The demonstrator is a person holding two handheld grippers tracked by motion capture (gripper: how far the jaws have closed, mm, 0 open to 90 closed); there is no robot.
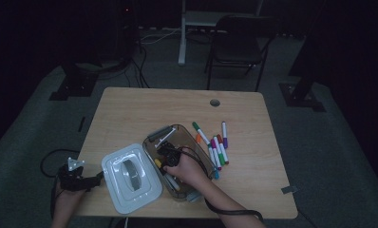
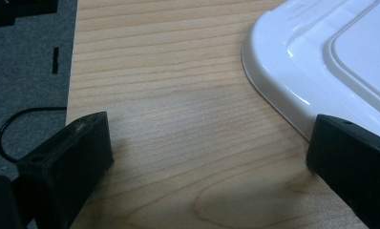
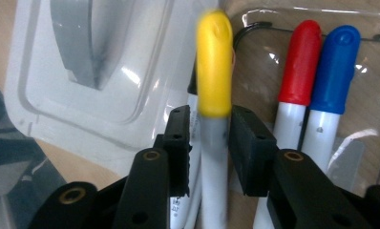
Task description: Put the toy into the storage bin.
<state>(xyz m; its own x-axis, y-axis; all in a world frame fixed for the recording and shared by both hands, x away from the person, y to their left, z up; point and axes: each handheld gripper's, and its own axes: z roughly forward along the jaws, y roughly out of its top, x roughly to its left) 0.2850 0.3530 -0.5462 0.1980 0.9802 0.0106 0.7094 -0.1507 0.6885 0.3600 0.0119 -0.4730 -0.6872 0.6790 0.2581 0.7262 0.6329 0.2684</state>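
A yellow-capped marker point(image 3: 214, 71) stands between the black jaws of my right gripper point(image 3: 209, 138), blurred. A thin gap shows at the left pad, so the jaws are open around it. The right gripper point(image 1: 167, 156) reaches into a clear plastic bin point(image 1: 189, 130) in the high view. A red-capped marker point(image 3: 300, 62) and a blue-capped marker point(image 3: 338, 57) lie in the bin beside the yellow one. My left gripper point(image 2: 209, 143) is open over bare wood, its right jaw next to the white lid point(image 2: 321, 57). In the high view the left gripper point(image 1: 98, 180) sits at the table's left front edge.
The white lid point(image 1: 130, 175) with a grey handle lies flat left of the bin. Several coloured markers point(image 1: 218, 145) lie loose on the wooden table point(image 1: 130, 109) right of the bin. A chair point(image 1: 239, 38) stands on the floor beyond the table.
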